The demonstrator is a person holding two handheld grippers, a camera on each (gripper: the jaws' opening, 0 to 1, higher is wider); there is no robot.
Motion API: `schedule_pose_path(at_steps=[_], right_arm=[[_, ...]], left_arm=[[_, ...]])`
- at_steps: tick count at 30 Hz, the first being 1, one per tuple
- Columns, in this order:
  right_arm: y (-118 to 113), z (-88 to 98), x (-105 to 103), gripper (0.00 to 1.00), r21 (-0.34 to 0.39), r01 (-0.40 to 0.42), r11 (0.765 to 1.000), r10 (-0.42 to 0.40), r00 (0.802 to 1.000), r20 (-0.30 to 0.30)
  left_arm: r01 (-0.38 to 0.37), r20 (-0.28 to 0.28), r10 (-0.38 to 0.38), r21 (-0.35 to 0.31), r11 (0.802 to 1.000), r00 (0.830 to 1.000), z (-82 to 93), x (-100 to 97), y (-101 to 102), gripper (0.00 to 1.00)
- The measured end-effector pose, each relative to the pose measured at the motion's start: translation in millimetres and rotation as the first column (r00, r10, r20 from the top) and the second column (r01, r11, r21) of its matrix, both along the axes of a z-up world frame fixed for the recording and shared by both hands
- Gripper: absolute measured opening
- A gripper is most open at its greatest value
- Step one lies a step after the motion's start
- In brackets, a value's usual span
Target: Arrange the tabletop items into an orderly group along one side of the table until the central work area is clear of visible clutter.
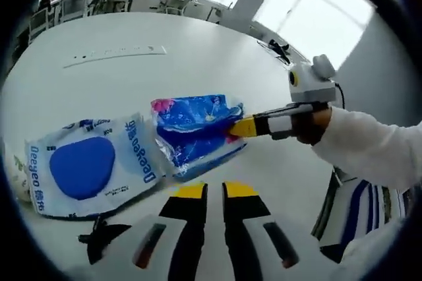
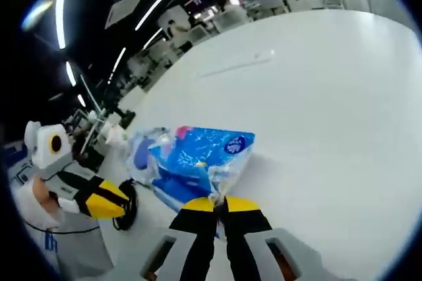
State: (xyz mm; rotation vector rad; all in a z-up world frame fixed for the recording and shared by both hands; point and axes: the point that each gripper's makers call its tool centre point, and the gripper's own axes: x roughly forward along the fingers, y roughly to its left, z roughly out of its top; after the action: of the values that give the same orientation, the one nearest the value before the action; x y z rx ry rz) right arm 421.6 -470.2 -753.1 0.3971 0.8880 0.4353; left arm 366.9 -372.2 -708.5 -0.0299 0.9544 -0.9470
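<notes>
On smooth white table (image 1: 198, 50): glossy crinkled blue plastic pack (image 1: 198, 132), edge overlapping flat white pouch (image 1: 92, 165) with blue oval print. Right gripper (image 2: 219, 205), yellow-tipped jaws pinched together on blue pack's film edge. Left gripper (image 1: 214, 192) jaws nearly closed, narrow gap, holding nothing, just short of packs. Small black clip (image 1: 99, 236) beside pouch.

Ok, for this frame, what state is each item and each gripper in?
Blue tissue pack: lying on the table, one edge pinched by the right gripper.
White Deeyeo pack: lying flat beside the blue pack, free of both grippers.
Black clip: loose on the table.
Right gripper: jaws shut on the blue tissue pack.
Left gripper: jaws close together, holding nothing.
</notes>
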Motion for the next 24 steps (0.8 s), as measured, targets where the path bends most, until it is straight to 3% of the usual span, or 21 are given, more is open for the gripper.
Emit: schedule_pose_path(at_steps=[5, 15, 24], right_arm=[[2, -7.6, 1, 0.00, -0.013, -0.021, 1.000, 0.020, 1.000, -0.019], [1, -9.6, 1, 0.05, -0.069, -0.054, 0.996, 0.054, 0.998, 0.008], [-2, 0.9, -3, 0.31, -0.150, -0.042, 0.988, 0.056, 0.994, 0.094]], left_arm=[[0.024, -0.001, -0.024, -0.029, 0.999, 1.000, 5.8, -21.0, 6, 0.05], [-0.071, -0.013, 0.070, -0.066, 0.995, 0.997, 14.8, -44.8, 50, 0.05], [-0.179, -0.013, 0.178, -0.054, 0.982, 0.984, 12.8, -57.7, 94, 0.05]])
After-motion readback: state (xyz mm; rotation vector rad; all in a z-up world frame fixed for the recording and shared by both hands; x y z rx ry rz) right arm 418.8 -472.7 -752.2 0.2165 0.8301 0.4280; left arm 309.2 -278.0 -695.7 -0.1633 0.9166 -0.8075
